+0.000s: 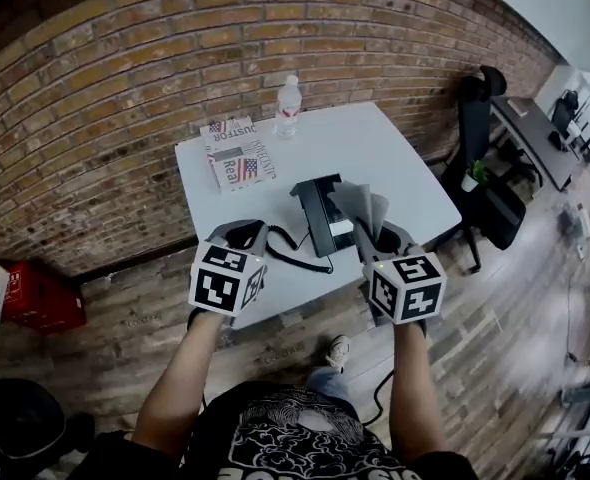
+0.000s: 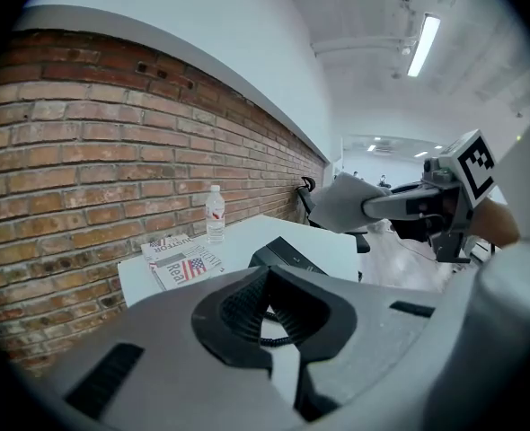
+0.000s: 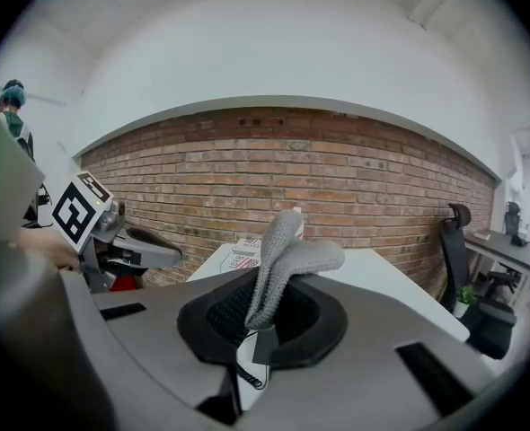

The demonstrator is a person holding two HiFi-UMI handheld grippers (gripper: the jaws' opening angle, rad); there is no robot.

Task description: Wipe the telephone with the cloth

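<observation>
A black telephone [image 1: 315, 208] sits near the front edge of the white table [image 1: 375, 153], its coiled cord [image 1: 290, 253] trailing toward me. My right gripper [image 1: 375, 233] is shut on a grey cloth [image 1: 358, 203], which stands up from the jaws just above the phone's right side. In the right gripper view the cloth [image 3: 287, 259] rises out of the gripper [image 3: 256, 330] and folds over to the right. My left gripper [image 1: 255, 230] hovers left of the phone over the table's front edge, shut and empty. From the left gripper view, the phone [image 2: 287, 257] lies just beyond the closed jaws.
A clear water bottle [image 1: 288, 106] stands at the table's far edge by the brick wall. Magazines [image 1: 237, 156] lie at the back left. A black office chair [image 1: 485, 168] stands right of the table. A red box [image 1: 35, 296] rests on the floor at left.
</observation>
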